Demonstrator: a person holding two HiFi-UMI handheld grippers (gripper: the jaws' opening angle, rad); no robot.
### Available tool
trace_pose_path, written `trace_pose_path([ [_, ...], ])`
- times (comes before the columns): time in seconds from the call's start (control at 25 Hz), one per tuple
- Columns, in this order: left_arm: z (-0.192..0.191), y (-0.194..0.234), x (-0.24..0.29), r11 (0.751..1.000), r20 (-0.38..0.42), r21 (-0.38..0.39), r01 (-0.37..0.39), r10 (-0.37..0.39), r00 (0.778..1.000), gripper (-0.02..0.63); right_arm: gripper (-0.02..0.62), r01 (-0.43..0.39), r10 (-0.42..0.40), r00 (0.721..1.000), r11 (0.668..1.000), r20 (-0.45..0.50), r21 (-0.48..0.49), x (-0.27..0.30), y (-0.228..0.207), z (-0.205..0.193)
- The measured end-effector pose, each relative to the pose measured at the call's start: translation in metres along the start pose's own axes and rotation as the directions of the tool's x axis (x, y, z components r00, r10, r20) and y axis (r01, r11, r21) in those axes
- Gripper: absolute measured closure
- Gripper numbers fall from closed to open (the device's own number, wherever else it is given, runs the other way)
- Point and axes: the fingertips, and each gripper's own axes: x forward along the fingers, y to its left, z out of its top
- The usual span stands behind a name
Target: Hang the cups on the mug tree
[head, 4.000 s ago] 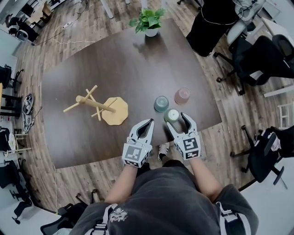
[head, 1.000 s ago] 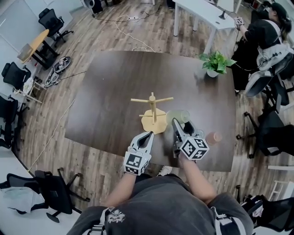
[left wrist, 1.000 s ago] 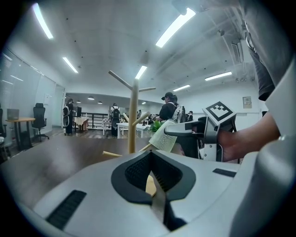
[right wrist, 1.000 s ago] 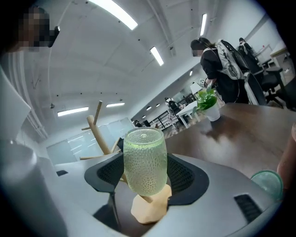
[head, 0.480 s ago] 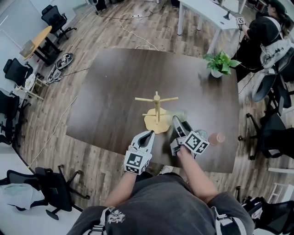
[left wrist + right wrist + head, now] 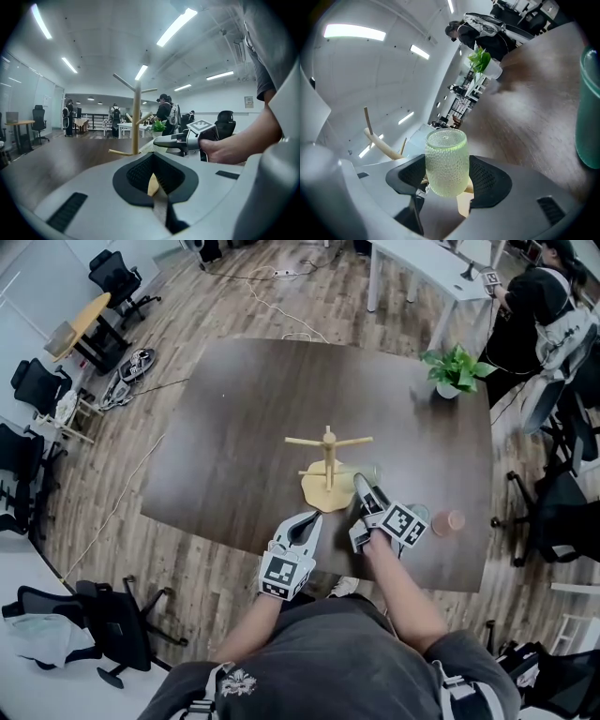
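Green cup (image 6: 446,161), a knobbly translucent glass, is sitting clenched between the two dark pads of the right gripper (image 6: 364,486), with most of its body sticking out past the pads. This claw is hovering tilted above the table (image 6: 234,427), carried in a hand. Just ahead of its jaws and slightly to their left, the mug tree (image 6: 328,460) is standing upright on its pale round base. Its bare wooden pegs are reaching out close to the cup, though whether any peg is touching it cannot be told. Off to this claw's right, a teal cup (image 6: 588,108) is resting on the table nearby, and a pink cup (image 6: 454,521) is sitting just beyond that one. The left gripper (image 6: 155,180) is hovering to the left of the right one and a little nearer the person. Its jaws are pressing together with nothing between them, and they are pointing toward the tree's base. Far ahead of both claws, a potted plant (image 6: 455,369) is standing near the table's far edge.
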Motion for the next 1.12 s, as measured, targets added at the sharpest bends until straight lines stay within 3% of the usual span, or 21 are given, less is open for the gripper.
trace_pose_path([
  [0.56, 0.009, 0.01, -0.006, 1.0, -0.01, 0.005, -0.001, 0.001, 1.0, 0.601, 0.287, -0.008, 0.008, 1.0, 1.0, 0.013, 0.025, 0.008, -0.003, -0.002],
  [0.96, 0.017, 0.014, -0.01, 0.999, 0.0, 0.013, 0.037, -0.037, 0.999, 0.601, 0.262, 0.02, -0.02, 1.0, 0.997, 0.001, -0.078, -0.005, 0.004, -0.014],
  [1.12, 0.018, 0.009, -0.002, 0.998, -0.002, 0.013, 0.064, -0.064, 0.998, 0.601, 0.262, 0.008, -0.021, 0.998, 0.972, -0.052, -0.235, -0.021, 0.021, -0.025],
])
